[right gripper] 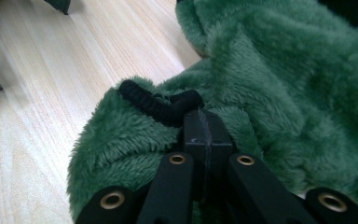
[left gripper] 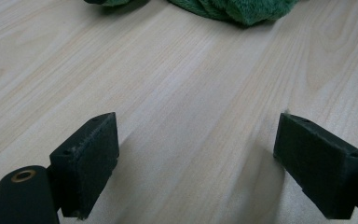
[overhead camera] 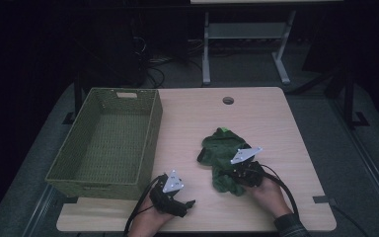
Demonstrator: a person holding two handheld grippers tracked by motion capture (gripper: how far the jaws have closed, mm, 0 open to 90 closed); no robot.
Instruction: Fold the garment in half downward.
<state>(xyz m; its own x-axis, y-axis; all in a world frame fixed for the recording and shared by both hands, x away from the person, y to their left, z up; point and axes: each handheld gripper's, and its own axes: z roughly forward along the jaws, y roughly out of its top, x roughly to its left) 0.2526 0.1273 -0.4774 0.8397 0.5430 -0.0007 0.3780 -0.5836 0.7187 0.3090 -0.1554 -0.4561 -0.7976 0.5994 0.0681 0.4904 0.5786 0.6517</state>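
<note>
right hand-held gripper, clamped on green fleece garment

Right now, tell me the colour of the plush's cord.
Black, on the green plush; the cord shows best in the right gripper view.

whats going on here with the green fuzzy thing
A person at a wooden table works a gripper in each hand. The right gripper is shut on the near edge of a green fleece garment, by a black loop of cord. The left gripper sits open over bare wood. A green woven basket stands at the left, empty.
</note>
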